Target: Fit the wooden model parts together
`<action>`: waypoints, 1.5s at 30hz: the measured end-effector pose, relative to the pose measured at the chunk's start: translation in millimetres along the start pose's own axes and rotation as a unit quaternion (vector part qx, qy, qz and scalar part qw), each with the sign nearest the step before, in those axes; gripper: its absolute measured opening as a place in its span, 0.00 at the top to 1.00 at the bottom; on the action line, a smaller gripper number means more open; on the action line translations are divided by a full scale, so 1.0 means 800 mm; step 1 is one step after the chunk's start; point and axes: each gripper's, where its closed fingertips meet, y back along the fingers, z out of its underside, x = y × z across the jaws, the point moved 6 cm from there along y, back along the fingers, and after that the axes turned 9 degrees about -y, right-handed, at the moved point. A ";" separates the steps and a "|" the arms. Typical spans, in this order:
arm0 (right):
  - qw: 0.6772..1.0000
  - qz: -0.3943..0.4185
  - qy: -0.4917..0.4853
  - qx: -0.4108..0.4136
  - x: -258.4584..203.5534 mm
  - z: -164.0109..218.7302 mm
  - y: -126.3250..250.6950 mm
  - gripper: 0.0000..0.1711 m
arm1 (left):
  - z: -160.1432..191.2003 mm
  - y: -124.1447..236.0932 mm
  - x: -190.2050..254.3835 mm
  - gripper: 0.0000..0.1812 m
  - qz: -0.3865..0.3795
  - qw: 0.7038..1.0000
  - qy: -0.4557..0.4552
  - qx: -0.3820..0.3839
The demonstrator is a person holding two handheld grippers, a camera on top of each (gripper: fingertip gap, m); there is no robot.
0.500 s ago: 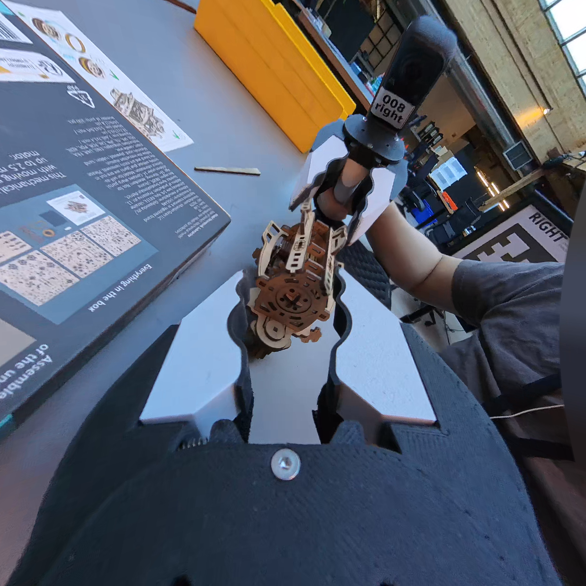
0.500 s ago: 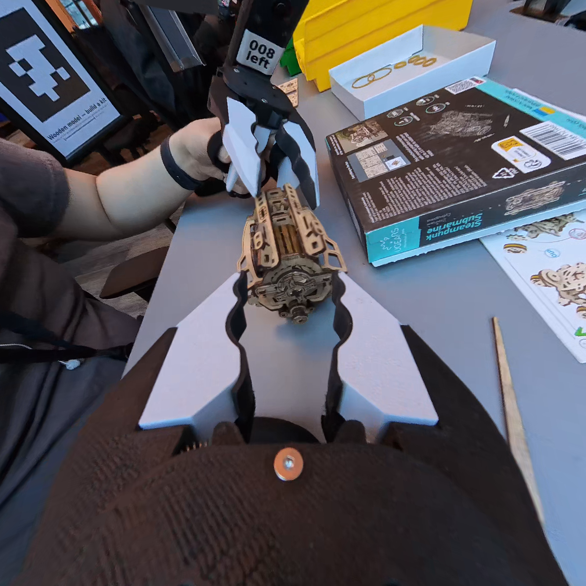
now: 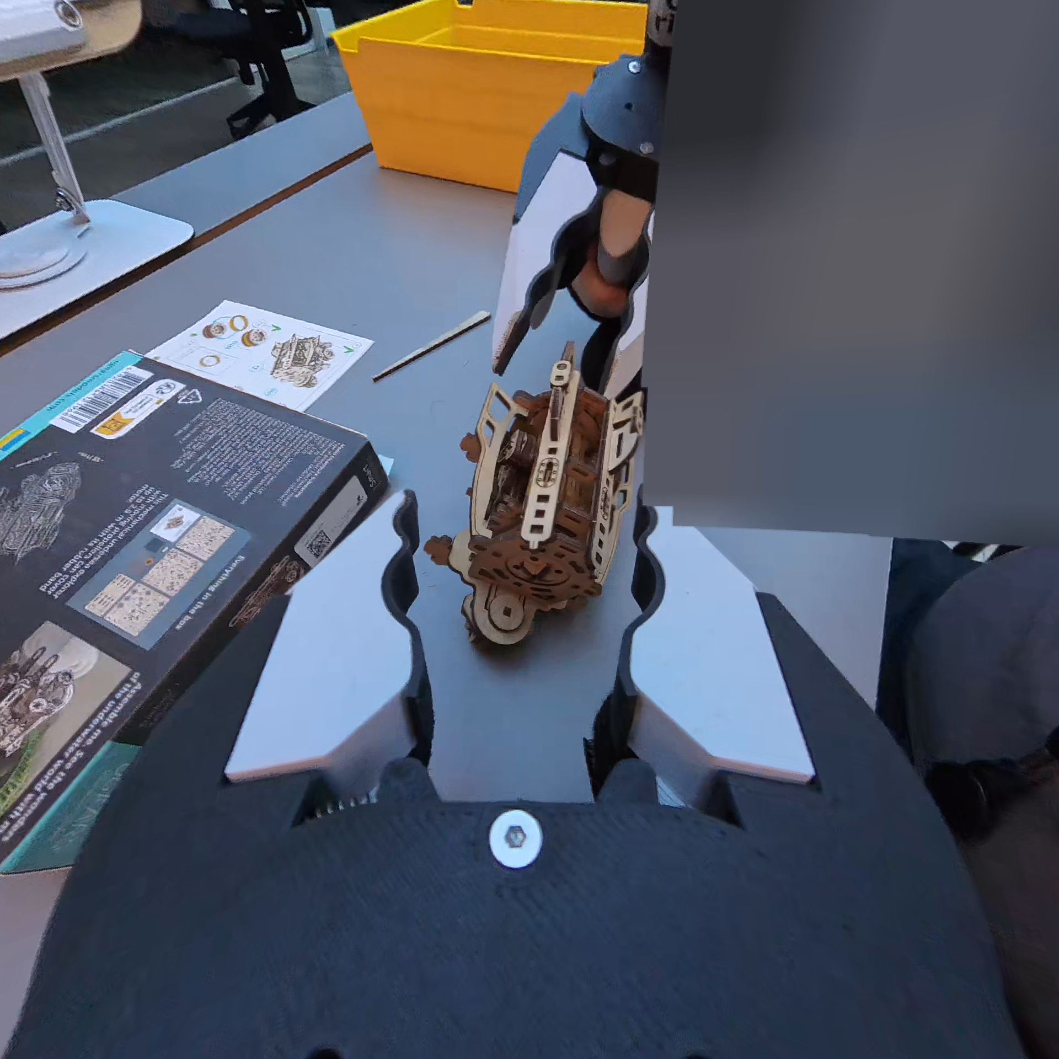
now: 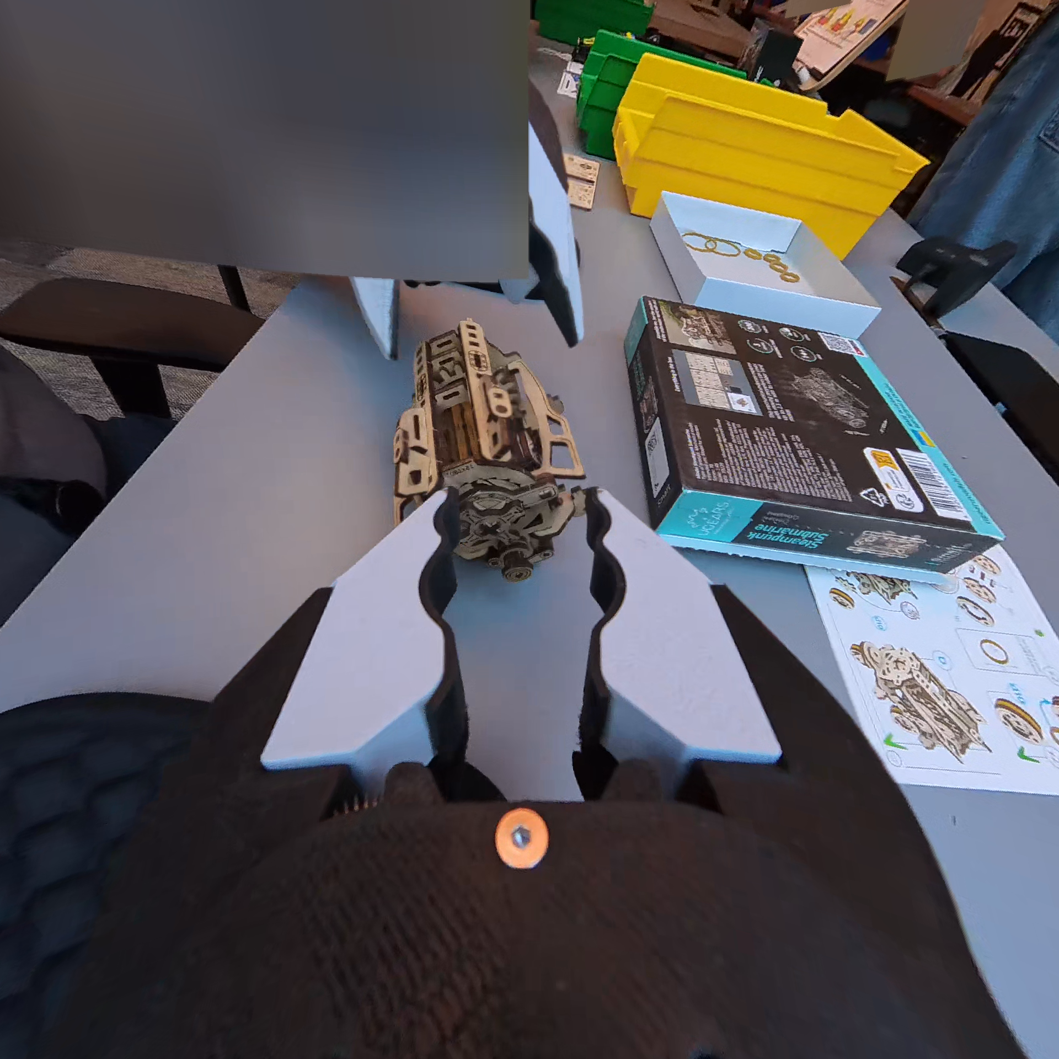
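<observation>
Wooden laser-cut barrel-shaped model [image 3: 538, 516] rests on your grey table [image 3: 321, 258]; at 12 o'clock from both your left gripper [image 3: 524, 550] and your right gripper [image 4: 518, 516], each spread wide, gripping nothing

Dark printed cardboard box [image 4: 802, 435] lying flat on grey table [image 4: 286, 516], overlapping illustrated instruction sheet [image 4: 945, 676]; yellow plastic bins [image 4: 745, 149] sitting behind open white tray [image 4: 762, 269].

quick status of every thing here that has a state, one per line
model: lying on its side on the table, not gripped
left gripper: open, fingers astride the model's end
right gripper: open, at the model's other end
kit box: closed, lying flat
white tray: open, holds rubber bands
</observation>
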 end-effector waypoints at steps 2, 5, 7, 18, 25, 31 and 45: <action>1.000 0.005 0.010 -0.002 -0.002 0.000 0.000 0.75 | 0.002 0.000 0.006 0.58 -0.002 1.000 -0.008 0.001; 0.999 0.005 0.031 -0.015 -0.006 0.005 0.000 0.74 | 0.013 -0.001 0.012 0.54 -0.020 0.999 -0.041 -0.017; 0.999 0.003 0.042 -0.022 -0.009 0.007 -0.001 0.72 | 0.027 -0.006 0.013 0.54 -0.033 0.996 -0.069 -0.042; 0.996 -0.035 -0.021 -0.082 -0.005 0.012 -0.019 0.69 | 0.039 -0.017 -0.014 0.66 0.068 0.997 0.047 -0.010; 0.962 -0.090 -0.239 -0.099 0.000 0.004 -0.020 0.73 | 0.034 -0.013 -0.022 0.70 0.135 0.980 0.142 -0.040; 0.900 -0.151 -0.387 -0.136 -0.015 0.006 -0.029 0.72 | 0.036 -0.005 -0.018 0.71 0.199 0.940 0.272 -0.059; 0.845 -0.121 -0.516 -0.073 0.032 0.015 -0.030 0.72 | 0.042 -0.015 -0.053 0.72 0.204 0.907 0.360 -0.078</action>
